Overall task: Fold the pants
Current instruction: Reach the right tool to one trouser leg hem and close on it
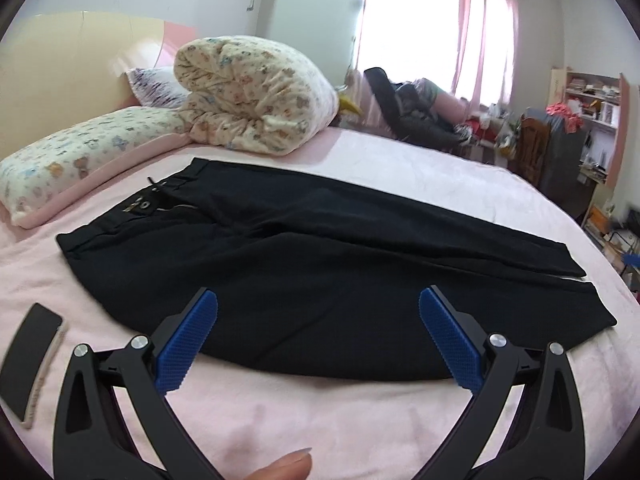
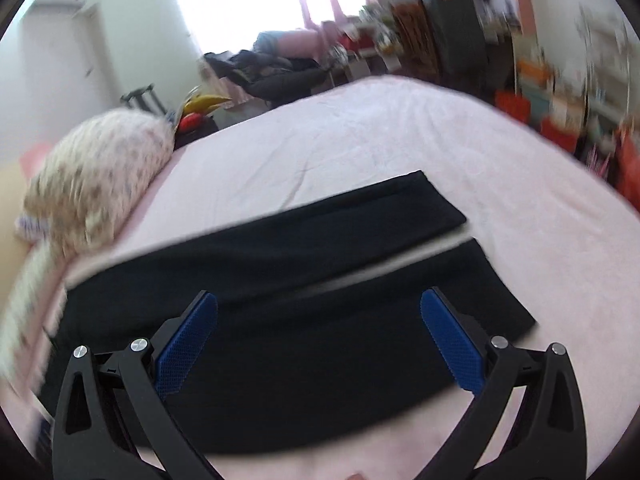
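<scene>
Black pants (image 1: 304, 256) lie flat across the pink bed (image 1: 320, 420), waistband with buttons at the left, both legs running to the right. My left gripper (image 1: 318, 308) hovers open over the near leg's lower edge, nothing between its blue pads (image 1: 188, 344). In the right wrist view the pants (image 2: 304, 320) show their two leg ends side by side with a thin pale gap between them. My right gripper (image 2: 319, 308) is open above the near leg, holding nothing. That view is blurred by motion.
A black phone (image 1: 30, 360) lies on the bed at the near left. A floral pillow (image 1: 84, 156) and a rolled floral quilt (image 1: 256, 96) sit at the head. A chair with clothes (image 1: 412, 112) and cluttered shelves (image 1: 592, 120) stand beyond the bed.
</scene>
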`<state>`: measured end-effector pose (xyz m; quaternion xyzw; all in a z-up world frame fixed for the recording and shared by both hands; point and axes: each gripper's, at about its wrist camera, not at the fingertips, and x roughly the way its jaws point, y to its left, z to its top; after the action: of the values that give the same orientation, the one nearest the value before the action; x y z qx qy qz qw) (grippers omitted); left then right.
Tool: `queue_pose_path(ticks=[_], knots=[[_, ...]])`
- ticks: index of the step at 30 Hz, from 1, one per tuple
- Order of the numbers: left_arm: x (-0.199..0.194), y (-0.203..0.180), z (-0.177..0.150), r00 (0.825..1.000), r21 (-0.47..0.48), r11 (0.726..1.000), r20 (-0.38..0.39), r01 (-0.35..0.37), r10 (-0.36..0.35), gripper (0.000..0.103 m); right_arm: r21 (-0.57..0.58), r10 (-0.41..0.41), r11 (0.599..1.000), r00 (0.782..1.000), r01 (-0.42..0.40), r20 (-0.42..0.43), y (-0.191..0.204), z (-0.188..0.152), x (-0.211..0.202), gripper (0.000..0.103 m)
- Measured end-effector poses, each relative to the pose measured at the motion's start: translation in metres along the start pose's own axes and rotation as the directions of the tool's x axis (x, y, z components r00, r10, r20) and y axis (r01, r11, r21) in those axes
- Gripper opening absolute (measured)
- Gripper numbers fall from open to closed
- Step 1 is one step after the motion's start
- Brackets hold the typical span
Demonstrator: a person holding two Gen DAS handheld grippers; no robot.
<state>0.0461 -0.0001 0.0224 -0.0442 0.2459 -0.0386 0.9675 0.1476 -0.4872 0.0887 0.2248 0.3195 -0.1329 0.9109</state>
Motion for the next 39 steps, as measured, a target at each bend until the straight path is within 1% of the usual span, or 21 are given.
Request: queue_pose_path(ticks=[2, 4, 5, 6, 8, 9, 12, 13, 16, 19, 23, 26, 28, 30, 32, 33, 34, 35, 37, 38, 39], knots=[[0.002, 0.001, -0.006, 1.000, 0.021, 1.000, 0.020, 0.017, -0.018, 0.101, 0.105, 0.033, 0.994, 0.998, -0.027, -0.051, -0.011, 0.030, 0.030, 0.102], [0.005, 0.004, -0.012, 0.998, 0.016, 0.999, 0.024, 0.049, -0.050, 0.101, 0.190, 0.062, 0.981, 0.994, -0.044, -0.091, -0.018, 0.048, 0.060, 0.101], [0.006, 0.007, -0.013, 0.996, -0.001, 0.997, 0.018, 0.083, -0.083, 0.101, 0.224, 0.073, 0.973, 0.992, -0.049, -0.100, -0.023, 0.053, 0.070, 0.093], [0.008, 0.010, -0.012, 0.994, -0.012, 0.994, 0.014, 0.108, -0.107, 0.101, 0.273, 0.069, 0.962, 0.990, -0.034, -0.120, -0.027, 0.062, 0.091, 0.088], [0.010, 0.016, -0.012, 0.987, -0.045, 0.986, 0.008, 0.160, -0.160, 0.101, 0.309, 0.047, 0.951, 0.988, 0.001, -0.147, -0.031, 0.070, 0.119, 0.072], [0.012, 0.019, -0.012, 0.985, -0.055, 0.983, 0.006, 0.174, -0.174, 0.101, 0.315, 0.031, 0.949, 0.985, 0.025, -0.172, -0.031, 0.075, 0.135, 0.069], [0.020, 0.022, -0.014, 0.973, -0.079, 0.971, -0.023, 0.227, -0.229, 0.101, 0.314, -0.026, 0.944, 0.973, 0.099, -0.227, -0.029, 0.085, 0.177, 0.063], [0.024, 0.023, -0.014, 0.971, -0.083, 0.969, -0.038, 0.231, -0.234, 0.101, 0.321, -0.042, 0.939, 0.971, 0.119, -0.237, -0.026, 0.087, 0.190, 0.060], [0.035, 0.020, -0.017, 0.966, -0.083, 0.968, -0.083, 0.237, -0.244, 0.101, 0.319, -0.095, 0.930, 0.959, 0.180, -0.266, -0.016, 0.096, 0.219, 0.060], [0.039, 0.015, -0.020, 0.966, -0.069, 0.972, -0.115, 0.225, -0.231, 0.101, 0.296, -0.199, 0.914, 0.943, 0.276, -0.265, -0.006, 0.106, 0.243, 0.060], [0.037, 0.017, -0.022, 0.968, -0.079, 0.972, -0.105, 0.219, -0.227, 0.101, 0.250, -0.339, 0.880, 0.902, 0.404, -0.268, 0.008, 0.106, 0.267, 0.060], [0.036, 0.019, -0.023, 0.967, -0.094, 0.971, -0.108, 0.220, -0.229, 0.101, 0.221, -0.401, 0.857, 0.872, 0.466, -0.281, 0.014, 0.103, 0.280, 0.060], [0.037, 0.020, -0.023, 0.965, -0.101, 0.969, -0.113, 0.224, -0.235, 0.101, 0.206, -0.436, 0.846, 0.861, 0.491, -0.260, 0.018, 0.101, 0.283, 0.059], [0.038, 0.020, -0.022, 0.965, -0.104, 0.969, -0.118, 0.224, -0.236, 0.101, 0.155, -0.479, 0.839, 0.844, 0.521, -0.242, 0.022, 0.095, 0.286, 0.053], [0.039, 0.020, -0.022, 0.964, -0.105, 0.969, -0.124, 0.222, -0.235, 0.101, 0.119, -0.510, 0.833, 0.833, 0.541, -0.215, 0.028, 0.091, 0.287, 0.037], [0.039, 0.021, -0.022, 0.964, -0.106, 0.969, -0.127, 0.221, -0.234, 0.101, 0.130, -0.516, 0.829, 0.833, 0.544, -0.199, 0.025, 0.089, 0.282, 0.030], [0.040, 0.021, -0.022, 0.964, -0.108, 0.969, -0.129, 0.221, -0.234, 0.101, 0.149, -0.509, 0.830, 0.839, 0.538, -0.193, 0.023, 0.087, 0.278, 0.018], [0.040, 0.021, -0.022, 0.963, -0.110, 0.969, -0.130, 0.222, -0.235, 0.101, 0.196, -0.475, 0.840, 0.860, 0.506, -0.184, 0.015, 0.085, 0.270, 0.011], [0.043, 0.023, -0.020, 0.961, -0.117, 0.968, -0.136, 0.224, -0.239, 0.101, 0.262, -0.410, 0.857, 0.895, 0.444, -0.175, 0.001, 0.083, 0.261, 0.006], [0.044, 0.024, -0.020, 0.960, -0.121, 0.967, -0.140, 0.225, -0.241, 0.101, 0.315, -0.356, 0.865, 0.920, 0.390, -0.162, -0.008, 0.080, 0.252, 0.004], [0.045, 0.024, -0.020, 0.960, -0.124, 0.966, -0.141, 0.225, -0.242, 0.101, 0.341, -0.326, 0.869, 0.934, 0.358, -0.148, -0.012, 0.079, 0.247, 0.003]])
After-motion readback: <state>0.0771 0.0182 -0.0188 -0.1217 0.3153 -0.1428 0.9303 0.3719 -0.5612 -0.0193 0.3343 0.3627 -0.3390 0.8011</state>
